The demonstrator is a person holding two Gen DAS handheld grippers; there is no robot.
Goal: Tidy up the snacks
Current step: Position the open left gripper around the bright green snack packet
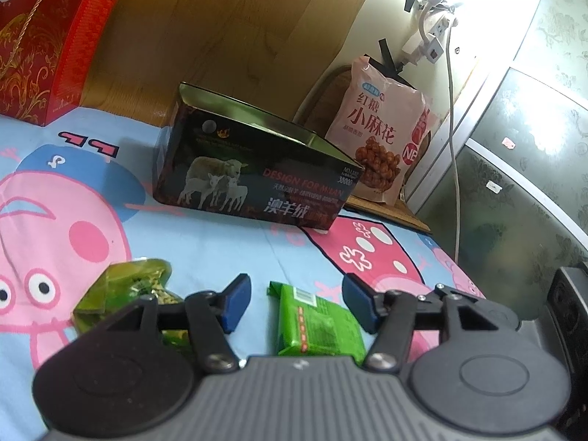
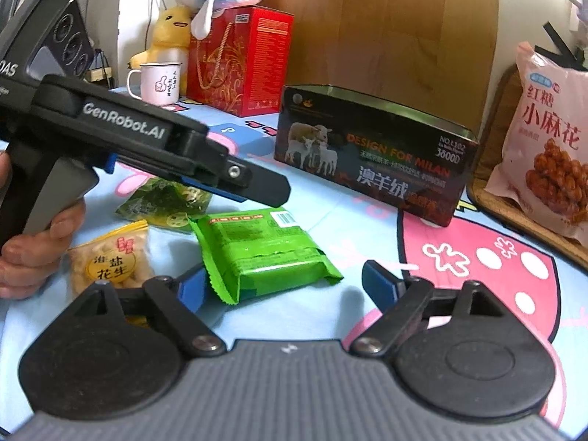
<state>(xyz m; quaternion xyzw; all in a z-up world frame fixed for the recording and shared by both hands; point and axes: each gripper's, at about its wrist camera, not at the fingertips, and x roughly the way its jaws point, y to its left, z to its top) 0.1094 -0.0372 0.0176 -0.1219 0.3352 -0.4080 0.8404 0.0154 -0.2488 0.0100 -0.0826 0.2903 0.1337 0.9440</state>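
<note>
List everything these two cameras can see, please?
Green packet: 1, bright green, on the sheet between both grippers.
Clear green bag: 1, dark green, left of the packet.
Peanut bag: 1, yellow, nearest the left hand.
Tin: 1, black with sheep, open, mid-sheet.
Pink bag: 1, pink, propped on a stool at right.
Red box: 1, red and gold, at the back.
Mug: 1, white, beside the red box.
Plush toys: 2, yellow and pastel, back left.
Sheet: 1, blue with pink cartoon.
Left hand-held gripper: open, over the packet.
Right hand-held gripper: open.

Left gripper fingers apart, green packet between
</note>
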